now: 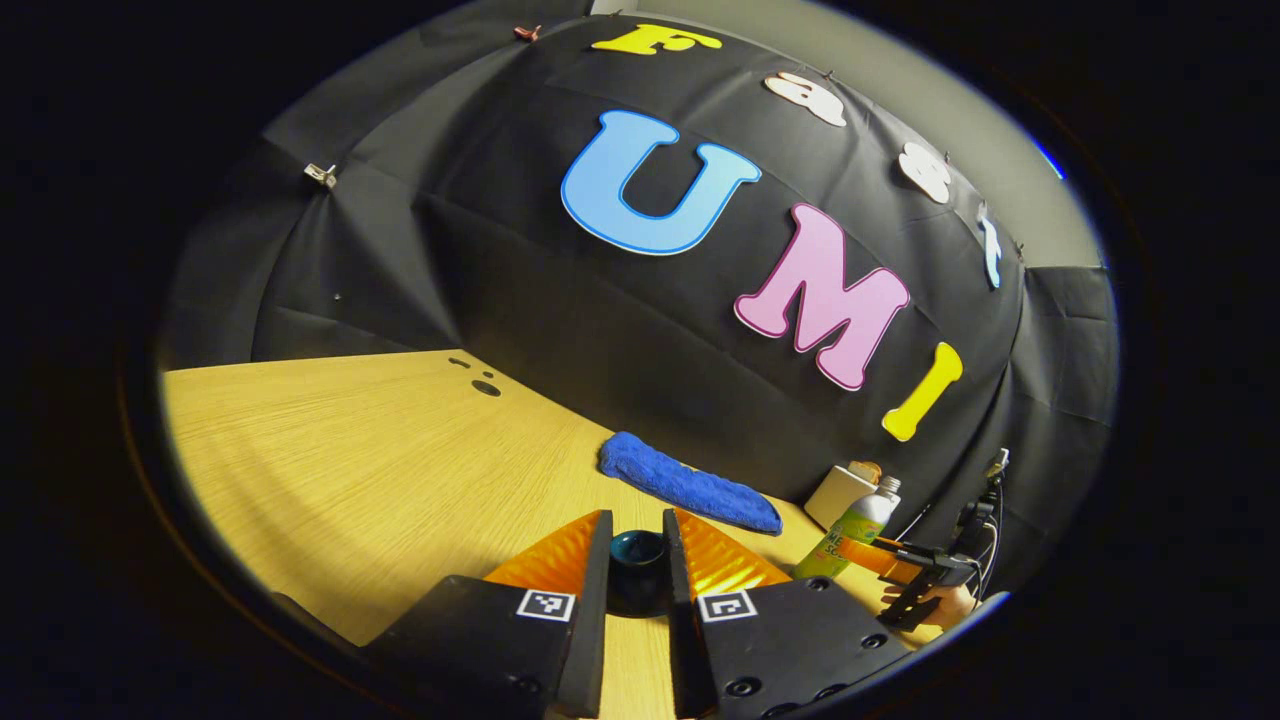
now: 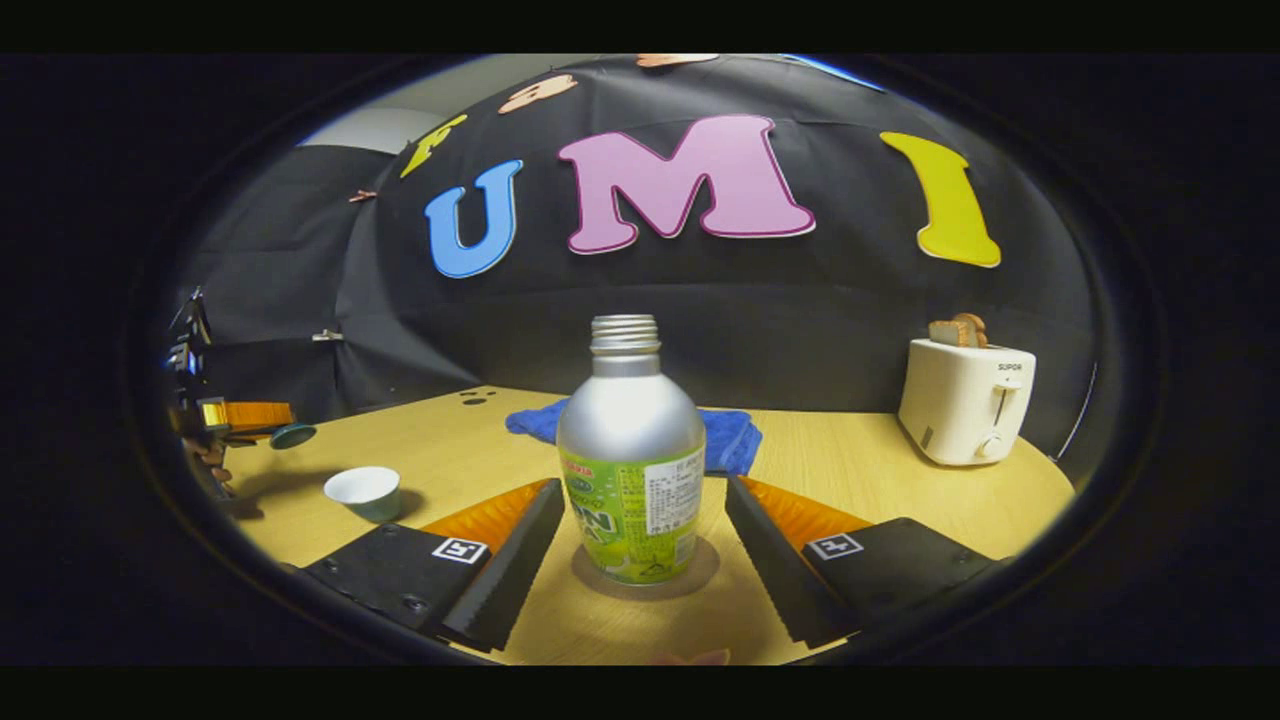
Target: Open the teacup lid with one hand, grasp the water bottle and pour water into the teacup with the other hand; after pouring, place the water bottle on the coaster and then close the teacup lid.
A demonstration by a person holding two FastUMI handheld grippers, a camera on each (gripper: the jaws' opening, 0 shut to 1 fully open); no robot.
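Right gripper (image 2: 632, 560) open, fingers either side of the water bottle (image 2: 631, 460), which stands on the coaster (image 2: 700, 575). Left gripper (image 1: 637, 575) clamps the teacup lid (image 1: 637, 555), raised. Teacup (image 2: 364, 492) uncovered on the table (image 2: 840, 470). Beyond: blue cloth (image 2: 735, 440), toaster (image 2: 965, 400).

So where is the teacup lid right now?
The lid is held between the left gripper fingers, lifted off; in the right gripper view it hangs above and left of the open teacup.

Open table (image 2: 850, 470) flanks the bottle (image 2: 630, 460); toaster (image 2: 965, 400) stands well right (cloth (image 2: 735, 440) seemingly behind).
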